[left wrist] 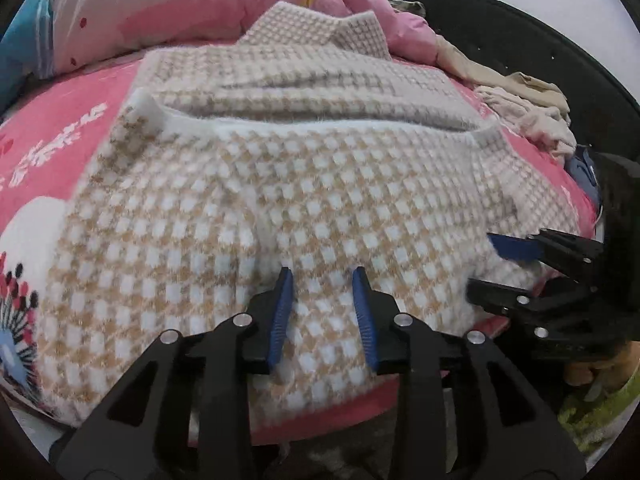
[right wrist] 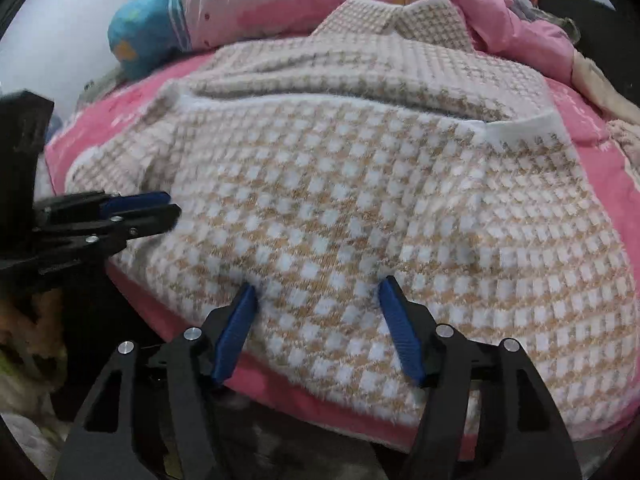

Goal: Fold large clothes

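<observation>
1. Sweater: one, tan-and-white checked fuzzy knit, spread across the pink bedsheet directly ahead of both grippers. Its near half is doubled over the far half; the folded edge runs crosswise beyond the fingertips, with a white cuff or hem corner sticking up at the far left of the left gripper.
2. Grippers: two. Left gripper has its jaws parted to a moderate gap, blue pads resting over the sweater's near hem, nothing between them. Right gripper has its jaws spread wider, tips likewise at the near hem and not clamped on fabric.
3. In the left wrist view the right gripper shows side-on at the right, at the sweater's right edge. In the right wrist view the left gripper appears at the left with jaws nearly together; whether knit is caught there, cannot tell.
4. Surroundings: one rolled pink and blue floral quilt beyond the sweater, at the far side of the bed. One heap of beige and pale pink garments far right of the left gripper. Neither lies on the sweater's near half.
5. Surface: bed with pink printed sheet, white lettering and a flower motif at left. Dark curved frame behind the bed at far right.
</observation>
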A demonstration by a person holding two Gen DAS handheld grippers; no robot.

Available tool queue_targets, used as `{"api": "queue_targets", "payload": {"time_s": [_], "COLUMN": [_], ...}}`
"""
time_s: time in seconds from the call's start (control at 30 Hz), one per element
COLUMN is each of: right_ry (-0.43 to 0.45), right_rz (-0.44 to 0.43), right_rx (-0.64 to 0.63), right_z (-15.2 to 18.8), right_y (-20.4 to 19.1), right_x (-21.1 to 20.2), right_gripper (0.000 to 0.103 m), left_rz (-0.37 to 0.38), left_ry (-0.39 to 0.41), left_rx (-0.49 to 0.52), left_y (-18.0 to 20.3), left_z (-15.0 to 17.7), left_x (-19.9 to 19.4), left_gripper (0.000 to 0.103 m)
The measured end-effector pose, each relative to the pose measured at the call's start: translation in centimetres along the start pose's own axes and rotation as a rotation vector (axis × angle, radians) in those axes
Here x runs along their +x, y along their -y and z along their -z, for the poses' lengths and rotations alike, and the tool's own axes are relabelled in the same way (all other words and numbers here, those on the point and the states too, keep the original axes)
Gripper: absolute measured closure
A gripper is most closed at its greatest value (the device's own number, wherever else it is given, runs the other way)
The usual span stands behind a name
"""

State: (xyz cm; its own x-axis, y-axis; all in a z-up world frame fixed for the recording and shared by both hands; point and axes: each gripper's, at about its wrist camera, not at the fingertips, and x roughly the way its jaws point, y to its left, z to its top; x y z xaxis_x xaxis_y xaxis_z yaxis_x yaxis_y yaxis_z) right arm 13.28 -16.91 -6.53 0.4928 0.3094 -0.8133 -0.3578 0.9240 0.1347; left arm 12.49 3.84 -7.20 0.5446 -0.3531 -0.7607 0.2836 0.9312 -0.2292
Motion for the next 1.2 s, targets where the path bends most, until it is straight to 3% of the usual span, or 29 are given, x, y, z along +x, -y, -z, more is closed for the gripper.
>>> {"api": "queue_targets", "payload": {"time_s": [0.13, 0.2, 0.27, 0.33, 0.43, 0.53, 0.6, 0.7, 0.77, 0.8, 0.9, 1.03, 1.1, 1.2], "right_ry": [0.031, 0.033, 0.000, 0.000, -0.016, 0.021, 0.055, 0.036, 0.002, -0.003, -0.013, 0.053, 0.025, -0.006], "right_rz": [0.059, 0.132, 0.177, 0.141, 0.163, 0.131, 0.061, 0.015, 0.003, -0.009, -0.032, -0.048, -0.056, 0.009], "right_rx": [0.006, 0.044, 0.082, 0.112, 0.098, 0.117, 0.111, 0.076, 0.097, 0.110, 0.131, 0.121, 0.128, 0.091], "right_z": [0.9, 1.4, 1.5, 1.7, 0.8, -0.2, -1.3, -2.9, -3.1, -3.2, -4.0, -5.9, -7.3, -7.7], "right_y": [1.4, 2.8, 4.4, 6.0, 5.7, 4.9, 3.8, 2.4, 2.9, 2.6, 2.6, 2.1, 2.0, 1.6], "right_x": [-4.1, -4.7, -2.8, -0.5, -1.3, -3.8, -4.2, -1.0, 2.3, 2.7, 0.8, -0.4, 2.4, 5.8], "right_gripper": [0.041, 0.041, 0.041, 0.035, 0.034, 0.035, 0.035, 0.036, 0.035, 0.032, 0.036, 0.037, 0.038, 0.033], "left_rz": [0.008, -0.032, -0.095, -0.079, -0.126, -0.072, -0.016, -0.036, -0.071, -0.064, -0.032, 0.045, 0.000, -0.037], "left_ry": [0.039, 0.068, 0.037, 0.019, 0.020, 0.067, 0.115, 0.085, 0.011, 0.019, 0.035, 0.115, 0.066, 0.006], "left_rx": [-0.001, -0.021, -0.077, -0.131, -0.080, -0.084, -0.066, -0.001, -0.013, -0.021, -0.044, -0.056, -0.054, -0.061], "left_y": [0.0, -0.8, -1.9, -3.2, -2.4, -1.7, -0.8, 0.9, 0.5, 0.1, 0.0, 0.1, 0.5, -0.1], "left_z": [-0.3, 0.0, -0.2, 0.1, -0.1, -0.6, -1.1, -2.3, -2.2, -2.0, -2.3, -3.0, -3.9, -4.4], "left_x": [-2.7, -3.6, -2.7, -1.0, -1.7, -3.8, -4.2, -1.6, 1.9, 2.4, 1.1, -1.3, 0.5, 4.7], "left_gripper": [0.072, 0.071, 0.074, 0.073, 0.074, 0.073, 0.073, 0.072, 0.070, 0.070, 0.071, 0.072, 0.071, 0.069]}}
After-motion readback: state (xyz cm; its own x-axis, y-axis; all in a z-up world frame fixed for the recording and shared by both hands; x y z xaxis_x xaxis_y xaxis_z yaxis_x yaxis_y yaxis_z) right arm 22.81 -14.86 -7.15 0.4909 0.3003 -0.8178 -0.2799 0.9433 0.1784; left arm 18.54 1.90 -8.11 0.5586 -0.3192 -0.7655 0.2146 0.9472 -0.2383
